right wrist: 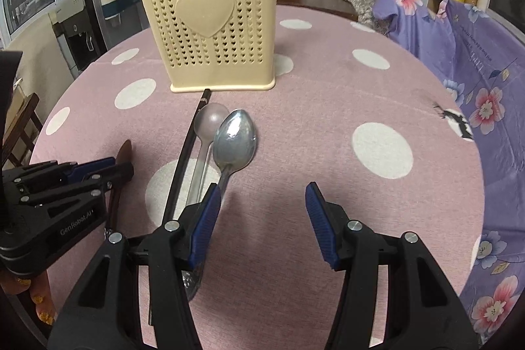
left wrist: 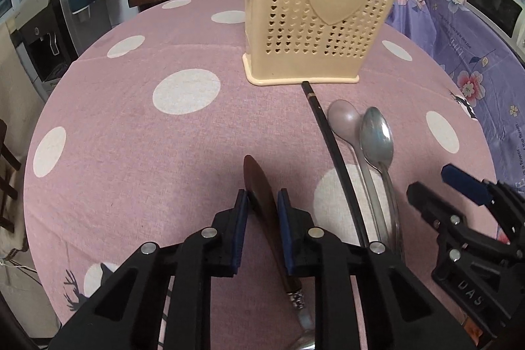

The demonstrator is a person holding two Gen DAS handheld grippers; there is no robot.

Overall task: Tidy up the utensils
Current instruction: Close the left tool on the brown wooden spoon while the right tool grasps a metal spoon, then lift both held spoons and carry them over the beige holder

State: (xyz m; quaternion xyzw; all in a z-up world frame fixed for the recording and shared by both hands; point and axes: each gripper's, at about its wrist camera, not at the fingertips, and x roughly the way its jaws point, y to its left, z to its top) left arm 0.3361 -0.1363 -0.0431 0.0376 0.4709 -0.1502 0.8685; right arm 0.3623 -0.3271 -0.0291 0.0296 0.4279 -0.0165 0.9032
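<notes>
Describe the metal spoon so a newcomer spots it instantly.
Find the cream utensil holder on the pink dotted tablecloth. In front lie a black chopstick, a translucent plastic spoon and the metal spoon. It is the rightmost, with the shiny silver bowl.

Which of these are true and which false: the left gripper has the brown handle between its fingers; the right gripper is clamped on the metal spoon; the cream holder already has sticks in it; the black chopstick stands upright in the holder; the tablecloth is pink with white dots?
1. The left gripper has the brown handle between its fingers. True; the pads sit close against it.
2. The right gripper is clamped on the metal spoon. False: its jaws stand open with nothing between them; the spoon lies beside its left finger.
3. The cream holder already has sticks in it. True.
4. The black chopstick stands upright in the holder. False: it lies flat on the table.
5. The tablecloth is pink with white dots. True.
</notes>
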